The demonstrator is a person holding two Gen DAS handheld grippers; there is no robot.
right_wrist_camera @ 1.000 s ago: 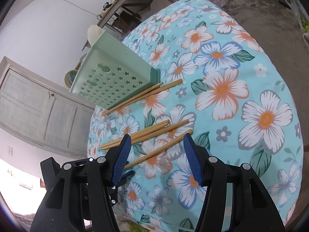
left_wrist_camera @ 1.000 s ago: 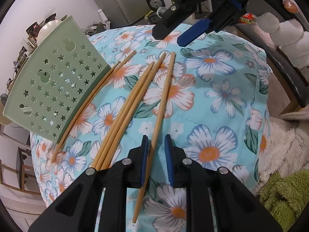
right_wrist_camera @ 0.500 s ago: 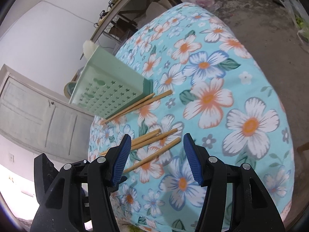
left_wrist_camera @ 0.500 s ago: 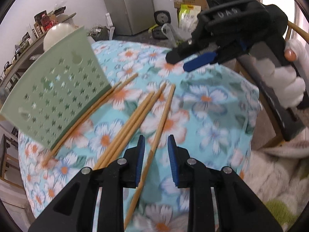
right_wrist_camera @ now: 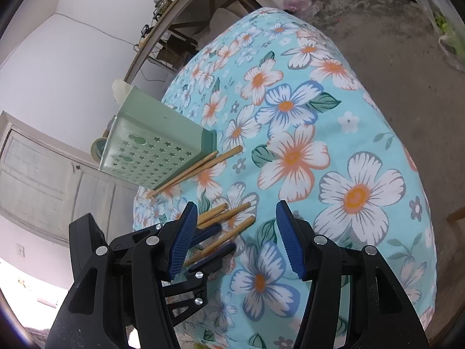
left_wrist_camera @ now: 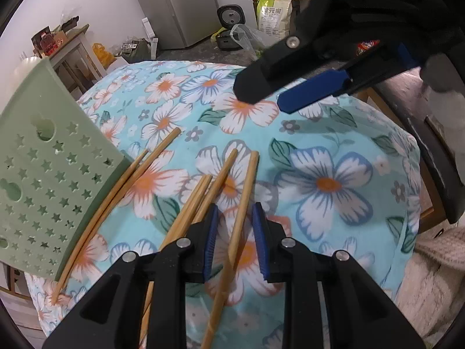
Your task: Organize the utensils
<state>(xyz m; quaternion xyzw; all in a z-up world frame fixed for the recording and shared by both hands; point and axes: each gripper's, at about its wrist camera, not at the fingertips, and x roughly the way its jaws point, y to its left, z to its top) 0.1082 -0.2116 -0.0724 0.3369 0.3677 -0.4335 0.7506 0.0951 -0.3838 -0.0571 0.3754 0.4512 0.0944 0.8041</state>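
Several bamboo chopsticks lie on a floral cloth. My left gripper (left_wrist_camera: 234, 232) is open, its jaws astride one chopstick (left_wrist_camera: 242, 203) without touching it; three more chopsticks (left_wrist_camera: 194, 203) lie just left of it. Two chopsticks (left_wrist_camera: 122, 186) rest against the edge of a tipped green perforated holder (left_wrist_camera: 43, 180). My right gripper (right_wrist_camera: 237, 238) is open and empty, held above the cloth; it shows in the left wrist view (left_wrist_camera: 293, 99) at the far side. In the right wrist view the left gripper (right_wrist_camera: 212, 244) straddles the chopstick (right_wrist_camera: 232, 234), and the holder (right_wrist_camera: 154, 151) lies beyond.
The floral cloth (left_wrist_camera: 334, 180) covers a rounded table that drops off at right and front. A fridge (left_wrist_camera: 180, 8), boxes and a rice cooker (left_wrist_camera: 229, 17) stand on the floor beyond. A wooden shelf (right_wrist_camera: 186, 8) and a door (right_wrist_camera: 37, 186) lie behind the holder.
My left gripper has opened wider and lifted back slightly along the chopstick. My right gripper has come closer and lower toward the left gripper and chopsticks.
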